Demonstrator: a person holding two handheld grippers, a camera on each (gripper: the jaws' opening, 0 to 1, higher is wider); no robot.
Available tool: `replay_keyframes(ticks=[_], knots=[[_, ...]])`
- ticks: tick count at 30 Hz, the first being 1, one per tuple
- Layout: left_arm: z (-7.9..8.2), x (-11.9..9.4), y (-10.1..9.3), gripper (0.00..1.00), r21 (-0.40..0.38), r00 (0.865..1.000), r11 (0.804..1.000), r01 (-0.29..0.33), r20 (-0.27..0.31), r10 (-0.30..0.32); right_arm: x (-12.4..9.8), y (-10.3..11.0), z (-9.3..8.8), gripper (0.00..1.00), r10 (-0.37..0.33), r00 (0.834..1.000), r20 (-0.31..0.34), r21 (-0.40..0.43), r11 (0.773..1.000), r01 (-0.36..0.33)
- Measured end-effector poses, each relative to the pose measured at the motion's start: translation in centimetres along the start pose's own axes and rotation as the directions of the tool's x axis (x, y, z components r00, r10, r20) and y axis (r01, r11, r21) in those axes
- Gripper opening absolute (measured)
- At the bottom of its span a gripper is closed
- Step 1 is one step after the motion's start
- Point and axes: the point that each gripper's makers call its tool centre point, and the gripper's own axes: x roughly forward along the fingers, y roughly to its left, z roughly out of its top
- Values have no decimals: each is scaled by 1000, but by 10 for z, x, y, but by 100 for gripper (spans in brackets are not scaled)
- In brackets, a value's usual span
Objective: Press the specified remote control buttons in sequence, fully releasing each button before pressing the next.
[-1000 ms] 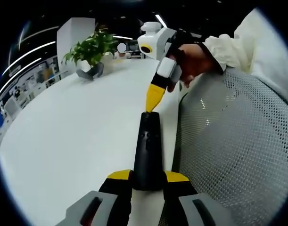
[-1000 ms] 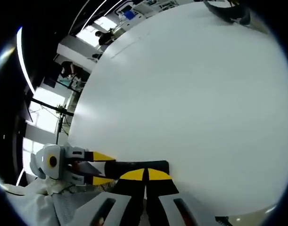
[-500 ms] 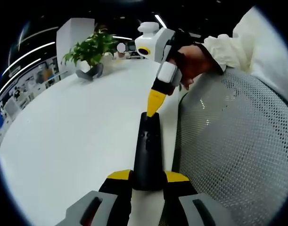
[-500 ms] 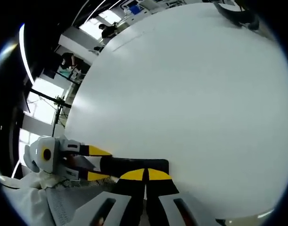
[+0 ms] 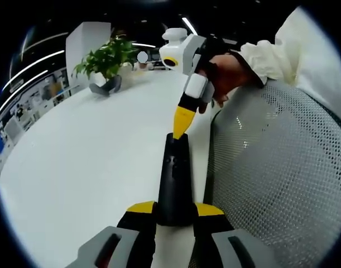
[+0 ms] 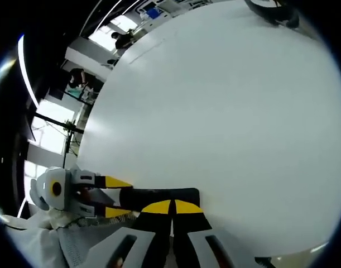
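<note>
A black remote points away from me, its near end clamped between the yellow-tipped jaws of my left gripper. My right gripper comes down from the upper right, shut, and its yellow tip meets the remote's far end. In the right gripper view the shut right gripper lies over the remote, which runs sideways. The left gripper holds the remote's end from the left. I cannot tell which button lies under the tip.
The white table stretches away to the left, with a potted plant at its far end. A grey mesh chair back stands close on the right. A hand in a white sleeve holds the right gripper.
The right gripper has leaned slightly to the left, with its tip staying at the remote's far end. The left gripper and the remote have kept still.
</note>
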Motion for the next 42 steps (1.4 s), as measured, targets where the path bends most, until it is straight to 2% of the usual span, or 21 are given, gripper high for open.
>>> replay_keyframes(ticks=[8, 12, 17, 34, 42], knots=[[0, 0, 1, 24, -26, 1000, 1000, 3, 1, -3, -1, -1, 0, 0, -11, 1000, 10, -18, 1000, 11], [0, 0, 1, 24, -17, 1000, 1000, 2, -1, -2, -1, 0, -1, 0, -41, 999, 9, -82, 996, 42], [0, 0, 1, 24, -10, 1000, 1000, 1, -2, -1, -3, -1, -1, 0, -32, 999, 9, -46, 998, 33], [0, 1, 1, 24, -10, 1000, 1000, 2, 3, -2, -6, -7, -1, 0, -42, 999, 5, -6, 999, 42], [0, 1, 1, 24, 3, 1000, 1000, 3, 1, -3, -8, -11, 0, 0, -67, 998, 1, -4, 998, 67]])
